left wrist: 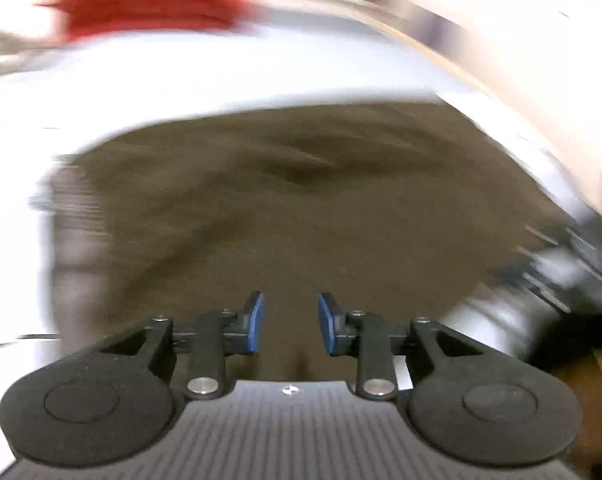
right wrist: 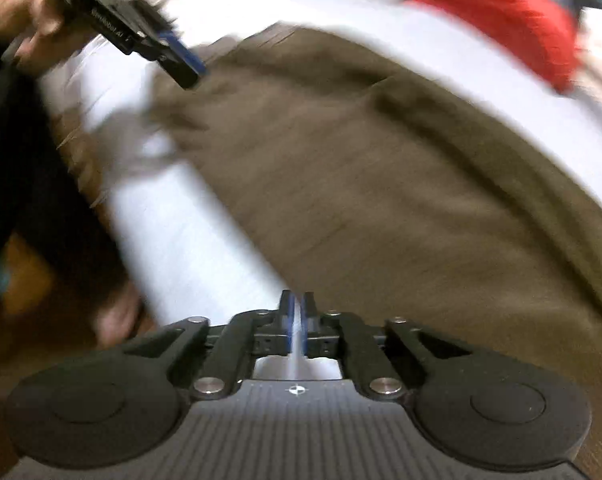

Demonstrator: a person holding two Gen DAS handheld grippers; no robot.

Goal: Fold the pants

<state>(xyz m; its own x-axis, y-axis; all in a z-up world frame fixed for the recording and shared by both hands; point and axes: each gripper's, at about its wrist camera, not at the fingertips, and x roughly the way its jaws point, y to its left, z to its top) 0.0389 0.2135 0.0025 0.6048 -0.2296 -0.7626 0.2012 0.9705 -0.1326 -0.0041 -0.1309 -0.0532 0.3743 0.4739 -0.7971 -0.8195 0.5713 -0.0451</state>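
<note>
Pants (right wrist: 361, 184) lie flat on the white counter (right wrist: 189, 248), long axis running lower right to upper left in the right wrist view. Left claw (right wrist: 183, 60) hovers at their upper-left end, jaws parted, empty. Right claw (right wrist: 297, 320) sits at the near edge — slim gap, nothing pinched (heavy blur). Left is nearer a corner.

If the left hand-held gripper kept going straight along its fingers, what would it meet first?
Most likely the brown pants: the cloth fills the view just ahead of the left hand-held gripper, whose jaws stand apart with nothing between them. The picture is blurred, so how far off is unclear.
</note>
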